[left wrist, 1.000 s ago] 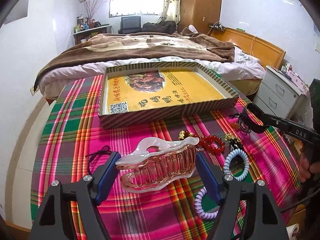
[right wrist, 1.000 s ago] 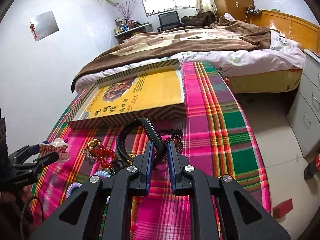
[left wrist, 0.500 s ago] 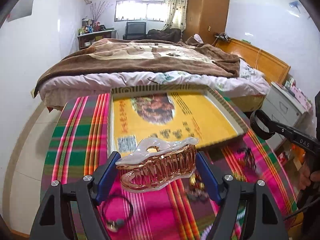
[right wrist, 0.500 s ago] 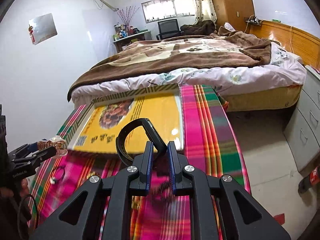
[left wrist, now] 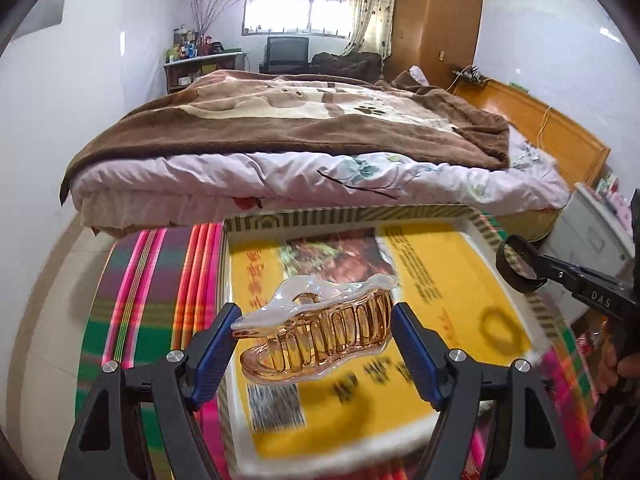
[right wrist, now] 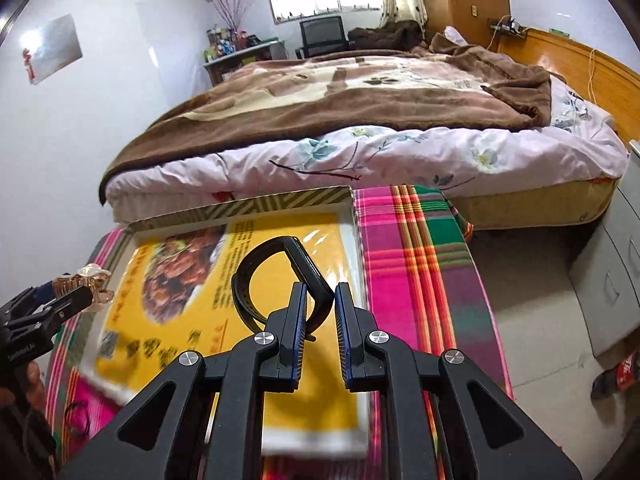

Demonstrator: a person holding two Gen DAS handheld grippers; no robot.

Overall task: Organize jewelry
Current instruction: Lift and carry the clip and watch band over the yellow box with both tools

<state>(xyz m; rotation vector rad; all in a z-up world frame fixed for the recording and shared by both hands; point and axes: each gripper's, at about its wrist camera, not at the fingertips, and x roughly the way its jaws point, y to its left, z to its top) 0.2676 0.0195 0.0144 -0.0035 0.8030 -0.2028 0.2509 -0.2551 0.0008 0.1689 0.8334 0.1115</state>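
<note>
My left gripper (left wrist: 314,330) is shut on a clear amber hair claw clip (left wrist: 316,336), held lengthwise between its blue pads above the near left part of a shallow box (left wrist: 344,216) with a yellow printed floor and striped rim. My right gripper (right wrist: 320,300) is shut on a black band bent into a loop (right wrist: 256,276), which it holds over the right half of the same box (right wrist: 280,202). In the left wrist view the black band (left wrist: 516,268) hangs at the right edge. The claw clip (right wrist: 86,282) shows at the left of the right wrist view.
The box lies on a table under a pink, green and orange plaid cloth (right wrist: 412,256). A bed with a brown blanket (left wrist: 304,120) stands just beyond the table. A white drawer unit (right wrist: 612,280) is at the right. A thin black hair tie (right wrist: 78,420) lies on the cloth near left.
Both grippers have moved forward, from over the loose jewelry on the cloth to over the yellow box, each keeping its item. The jewelry pile has dropped out of view.
</note>
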